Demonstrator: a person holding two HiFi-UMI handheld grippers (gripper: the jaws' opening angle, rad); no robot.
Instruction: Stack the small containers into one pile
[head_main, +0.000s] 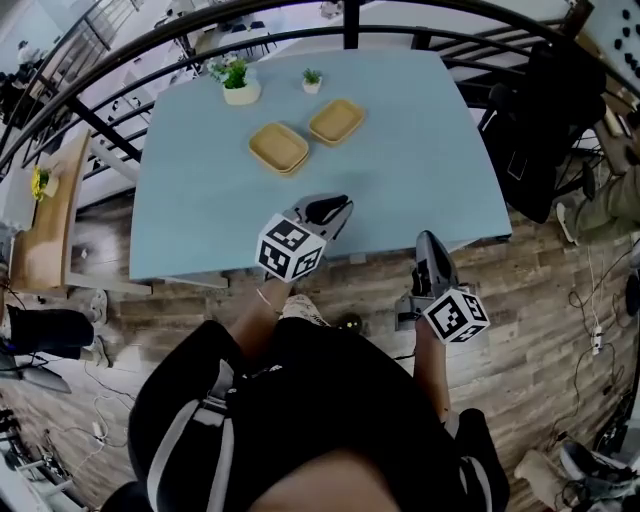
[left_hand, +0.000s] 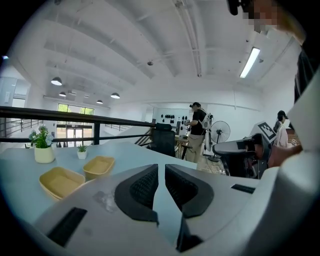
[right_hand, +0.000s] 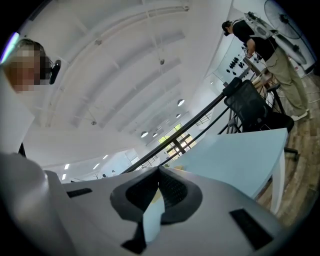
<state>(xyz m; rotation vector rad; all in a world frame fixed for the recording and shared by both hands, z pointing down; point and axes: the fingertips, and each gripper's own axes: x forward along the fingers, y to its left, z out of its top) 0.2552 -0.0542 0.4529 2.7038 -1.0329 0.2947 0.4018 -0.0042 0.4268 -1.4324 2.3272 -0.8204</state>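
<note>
Reach step, I judge: near container (head_main: 279, 148) and far container (head_main: 336, 121) lie unstacked, just beside each other on the worktop (head_main: 430, 150), at twelve o'clock from the closed, empty left hand-held gripper (head_main: 333, 207) and right hand-held gripper (head_main: 430, 240) (next, jaws must open onto one rim).

A pale blue worktop (head_main: 420, 150) stands on a wood-plank floor (head_main: 540, 290), with a black railing (head_main: 351, 25) behind it. Two small potted plants (head_main: 238, 82) sit near its far edge. The white ceiling (left_hand: 150, 40) carries a strip light (left_hand: 250, 62).
</note>
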